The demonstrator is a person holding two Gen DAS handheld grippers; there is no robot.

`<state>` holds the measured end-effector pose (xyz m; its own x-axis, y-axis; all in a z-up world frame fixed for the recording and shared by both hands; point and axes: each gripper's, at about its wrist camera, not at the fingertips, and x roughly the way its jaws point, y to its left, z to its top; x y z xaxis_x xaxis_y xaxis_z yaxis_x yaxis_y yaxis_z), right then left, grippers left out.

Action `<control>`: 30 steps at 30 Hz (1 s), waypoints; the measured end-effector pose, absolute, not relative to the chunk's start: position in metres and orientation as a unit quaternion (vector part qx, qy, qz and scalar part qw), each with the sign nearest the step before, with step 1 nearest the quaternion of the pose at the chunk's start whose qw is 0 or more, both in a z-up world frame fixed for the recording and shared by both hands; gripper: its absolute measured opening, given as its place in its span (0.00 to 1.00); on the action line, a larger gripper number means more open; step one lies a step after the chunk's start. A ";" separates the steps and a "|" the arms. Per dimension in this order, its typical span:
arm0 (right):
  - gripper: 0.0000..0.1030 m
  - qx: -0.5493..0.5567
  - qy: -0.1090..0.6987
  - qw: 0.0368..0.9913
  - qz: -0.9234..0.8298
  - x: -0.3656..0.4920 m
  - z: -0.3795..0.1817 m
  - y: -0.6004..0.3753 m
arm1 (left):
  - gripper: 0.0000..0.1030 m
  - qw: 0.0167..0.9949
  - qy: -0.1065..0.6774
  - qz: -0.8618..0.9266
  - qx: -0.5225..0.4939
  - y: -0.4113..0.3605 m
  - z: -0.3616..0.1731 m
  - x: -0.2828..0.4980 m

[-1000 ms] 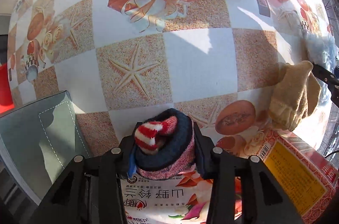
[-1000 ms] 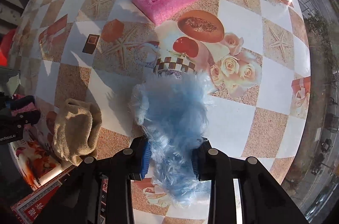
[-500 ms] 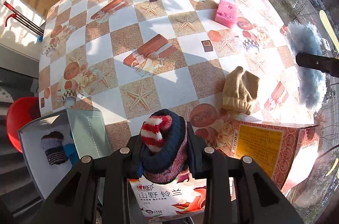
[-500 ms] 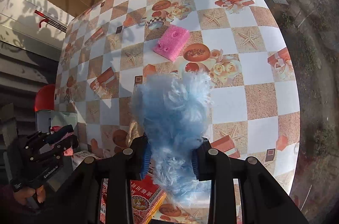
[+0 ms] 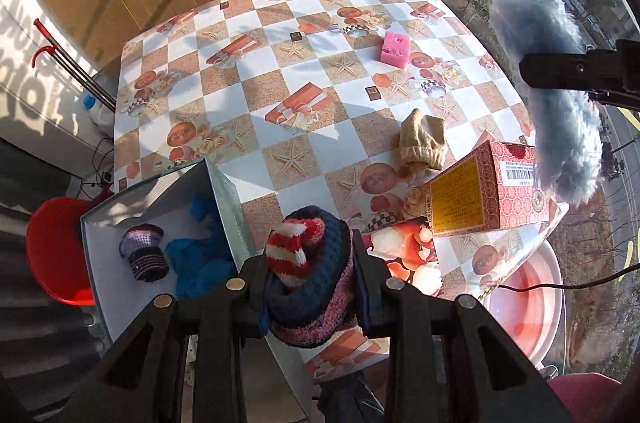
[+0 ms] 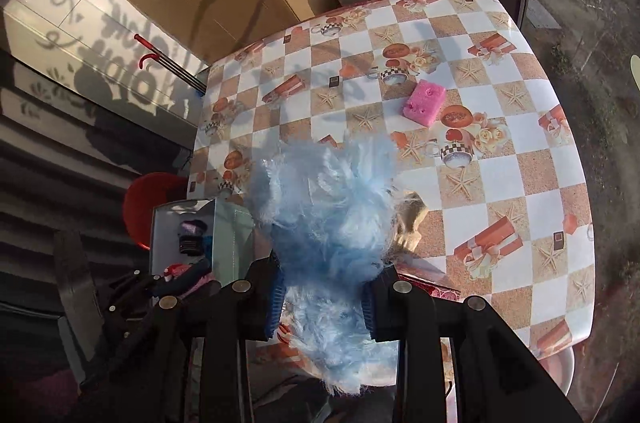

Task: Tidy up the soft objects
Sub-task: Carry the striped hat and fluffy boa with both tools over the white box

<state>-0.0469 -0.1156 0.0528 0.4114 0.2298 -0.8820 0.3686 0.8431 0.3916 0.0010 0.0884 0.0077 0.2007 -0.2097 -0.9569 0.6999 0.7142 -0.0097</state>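
I have both sets of fingers clamped on soft things, held clear above the table so nothing drags: the left gripper (image 5: 310, 281) squeezes a knitted bundle (image 5: 308, 271), the right gripper (image 6: 322, 299) a fluffy blue piece (image 6: 324, 219). Left of my left fingers sits the open box (image 5: 120, 287), probably their destination. Ahead lie a tan mitten (image 5: 424, 139) and pink sponge (image 5: 395, 50) on the checkered tablecloth (image 5: 256, 95), beside a sunny window.

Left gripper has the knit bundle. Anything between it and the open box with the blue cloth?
Nothing visible. The knit bundle hangs just right of the open box; only the box's near wall lies between.
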 end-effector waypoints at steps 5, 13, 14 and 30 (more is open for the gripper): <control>0.32 0.262 0.564 0.783 -0.010 -0.037 0.038 -0.052 | 0.33 0.747 0.560 -0.287 0.214 0.129 0.007 -0.001; 0.32 0.221 0.618 0.753 0.044 -0.025 0.006 0.030 | 0.33 0.761 0.573 -0.240 0.186 0.187 0.001 -0.006; 0.32 0.210 0.624 0.751 0.049 -0.023 0.005 0.038 | 0.33 0.763 0.574 -0.235 0.183 0.193 0.000 -0.006; 0.32 0.112 0.650 0.744 0.103 -0.011 0.005 0.107 | 0.33 0.783 0.575 -0.192 0.136 0.242 0.001 -0.005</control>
<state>-0.0107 0.1070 0.0054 0.1335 0.2996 -0.9447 -0.0079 0.9535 0.3012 -0.0052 0.2415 0.0013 0.2638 -0.1449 -0.9536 0.4570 0.8894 -0.0087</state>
